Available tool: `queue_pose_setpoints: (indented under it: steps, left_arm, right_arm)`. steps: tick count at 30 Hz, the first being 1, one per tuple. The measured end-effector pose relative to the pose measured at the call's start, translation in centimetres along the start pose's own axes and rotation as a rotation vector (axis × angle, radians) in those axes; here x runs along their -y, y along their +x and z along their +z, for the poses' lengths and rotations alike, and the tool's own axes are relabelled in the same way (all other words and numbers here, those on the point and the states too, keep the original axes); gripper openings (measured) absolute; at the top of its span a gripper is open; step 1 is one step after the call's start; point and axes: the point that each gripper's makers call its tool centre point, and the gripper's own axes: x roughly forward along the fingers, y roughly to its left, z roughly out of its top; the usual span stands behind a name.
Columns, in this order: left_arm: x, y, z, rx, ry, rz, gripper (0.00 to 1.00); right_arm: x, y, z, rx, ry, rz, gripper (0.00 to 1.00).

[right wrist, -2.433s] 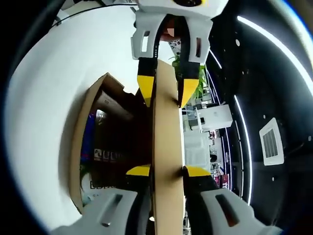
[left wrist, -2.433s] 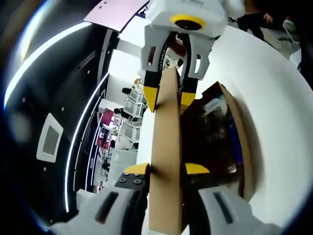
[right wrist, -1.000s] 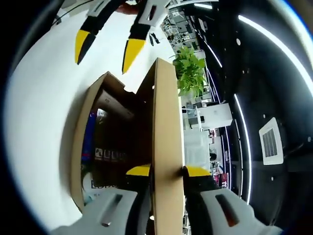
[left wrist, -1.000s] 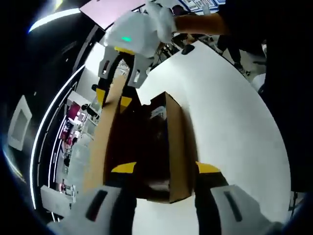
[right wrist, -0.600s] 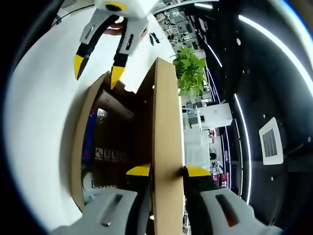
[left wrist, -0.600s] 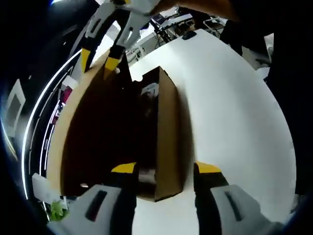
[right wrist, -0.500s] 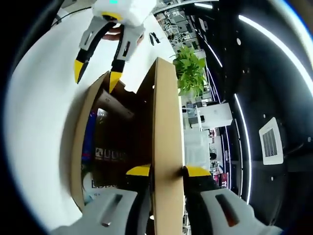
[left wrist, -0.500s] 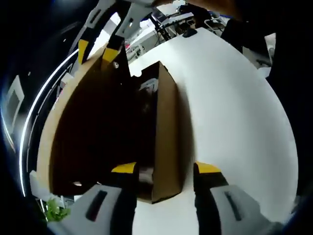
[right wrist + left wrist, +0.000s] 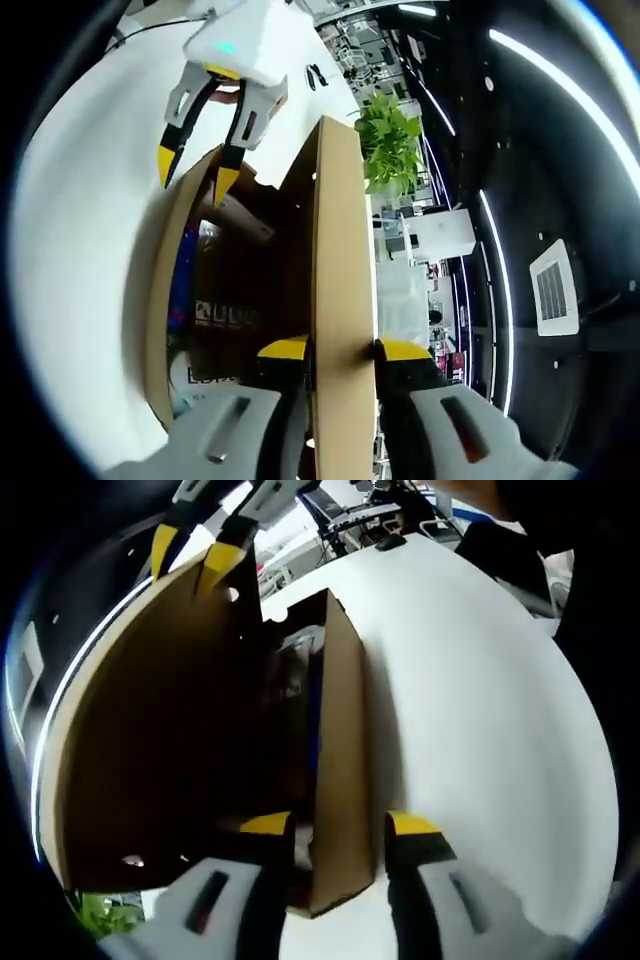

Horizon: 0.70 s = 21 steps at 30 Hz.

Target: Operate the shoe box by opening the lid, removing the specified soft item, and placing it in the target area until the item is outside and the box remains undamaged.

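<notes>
— Which step are you on?
— Lid-opening is all but done, I'd judge: your right claw [image 9: 342,349] is clamped on the edge of the raised brown cardboard lid [image 9: 343,260], holding it upright over the open brown cardboard shoe box [image 9: 340,770] on the white worktop [image 9: 480,710]

— And the left claw [image 9: 338,824]?
— Jaws apart, empty, straddling the box's near wall. The soft item isn't clear inside the box; something blue [image 9: 179,285] shows along the far wall. Next, reach into the box while the lid is held

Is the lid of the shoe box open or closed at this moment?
Open. The lid stands raised, pinched by the right hand-held gripper, and the shoe box interior shows.
</notes>
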Motion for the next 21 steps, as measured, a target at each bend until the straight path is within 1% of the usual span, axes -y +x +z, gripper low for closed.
queue_pose_setpoints:
  steps: [2, 4, 6, 9, 15, 19, 21]
  left_arm:
    - [0.03, 0.34, 0.14, 0.002, 0.002, -0.006, 0.33]
    - [0.26, 0.53, 0.09, -0.009, -0.001, -0.022, 0.28]
    - [0.41, 0.57, 0.38, 0.001, 0.020, -0.027, 0.28]
    - [0.50, 0.73, 0.72, 0.009, 0.024, -0.041, 0.26]
    - [0.22, 0.93, 1.08, 0.005, 0.023, -0.048, 0.19]
    - [0.17, 0.89, 1.02, -0.012, 0.021, -0.044, 0.14]
    - [0.16, 0.89, 1.01, -0.014, 0.012, -0.046, 0.13]
  right_arm:
    - [-0.01, -0.01, -0.01, 0.000, 0.000, 0.001, 0.24]
    - [-0.02, -0.01, -0.01, 0.001, -0.003, 0.000, 0.24]
    - [0.01, 0.02, -0.02, 0.001, -0.006, 0.000, 0.24]
    - [0.02, 0.07, -0.04, 0.002, -0.005, -0.001, 0.24]
    - [-0.01, 0.04, 0.00, 0.003, -0.005, -0.001, 0.24]
    - [-0.01, -0.01, 0.00, 0.004, -0.003, -0.002, 0.24]
    - [-0.02, -0.02, 0.01, 0.005, -0.002, -0.002, 0.24]
